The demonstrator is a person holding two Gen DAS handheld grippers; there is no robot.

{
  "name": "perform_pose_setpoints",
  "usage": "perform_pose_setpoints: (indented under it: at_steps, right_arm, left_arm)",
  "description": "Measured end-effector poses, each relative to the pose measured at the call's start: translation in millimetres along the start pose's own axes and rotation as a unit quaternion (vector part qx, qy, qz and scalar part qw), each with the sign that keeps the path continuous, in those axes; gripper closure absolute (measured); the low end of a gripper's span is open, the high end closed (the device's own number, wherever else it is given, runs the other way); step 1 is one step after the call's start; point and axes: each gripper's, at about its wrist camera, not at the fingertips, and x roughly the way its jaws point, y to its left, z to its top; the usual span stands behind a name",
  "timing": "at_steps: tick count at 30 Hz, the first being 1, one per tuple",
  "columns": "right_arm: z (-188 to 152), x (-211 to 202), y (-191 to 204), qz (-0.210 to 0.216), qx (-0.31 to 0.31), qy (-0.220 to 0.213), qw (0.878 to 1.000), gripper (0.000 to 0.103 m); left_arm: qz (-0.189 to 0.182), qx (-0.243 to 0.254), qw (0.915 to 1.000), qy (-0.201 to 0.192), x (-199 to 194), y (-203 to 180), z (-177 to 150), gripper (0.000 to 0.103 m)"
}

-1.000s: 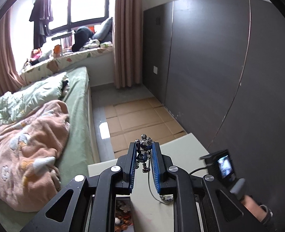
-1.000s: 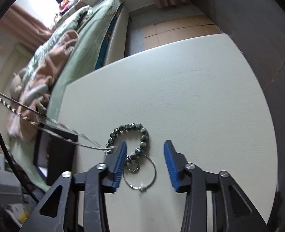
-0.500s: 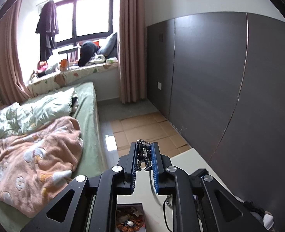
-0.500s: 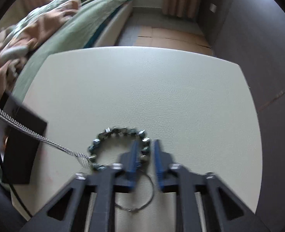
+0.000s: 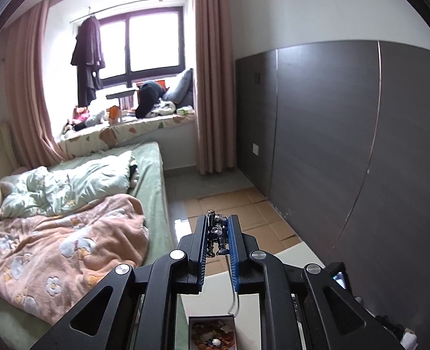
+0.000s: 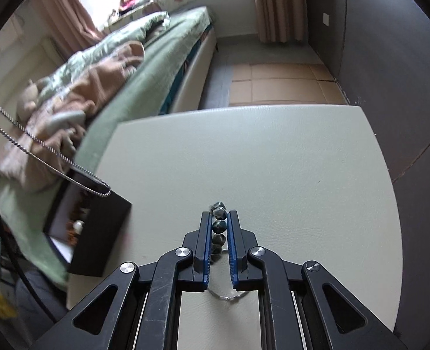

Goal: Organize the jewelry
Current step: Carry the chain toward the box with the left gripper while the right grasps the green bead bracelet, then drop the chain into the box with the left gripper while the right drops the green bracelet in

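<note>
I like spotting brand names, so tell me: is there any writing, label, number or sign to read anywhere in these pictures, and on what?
No text can be read in either view.
The small screen at the right edge of the left wrist view glows, but its content is too small to read.
The black jewelry box shows no lettering.
The left gripper and the right gripper carry no visible markings.

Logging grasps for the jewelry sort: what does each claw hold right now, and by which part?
Left claw: silver chain necklace, gripped at its metallic pendant cluster. Right claw: dark green stone bead bracelet, gripped across its beads.
</note>
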Motion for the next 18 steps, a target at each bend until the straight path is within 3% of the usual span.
perform_pose_setpoints:
  at_steps: [8,18]
  right_arm:
    - [9.1,-22.6,-7.6,0.008,0.026,-0.029,0.999,0.091]
    - [14.0,-44.4,-1.5,0.038,0.033,-0.068,0.996,0.091]
  left_arm:
    - [0.007,0.004,0.9999,-0.007,-8.3,5.5,1.3,0.089]
    - [0.015,-0.008,0.9996,0.023,13.6,21.1,-27.0,0.089]
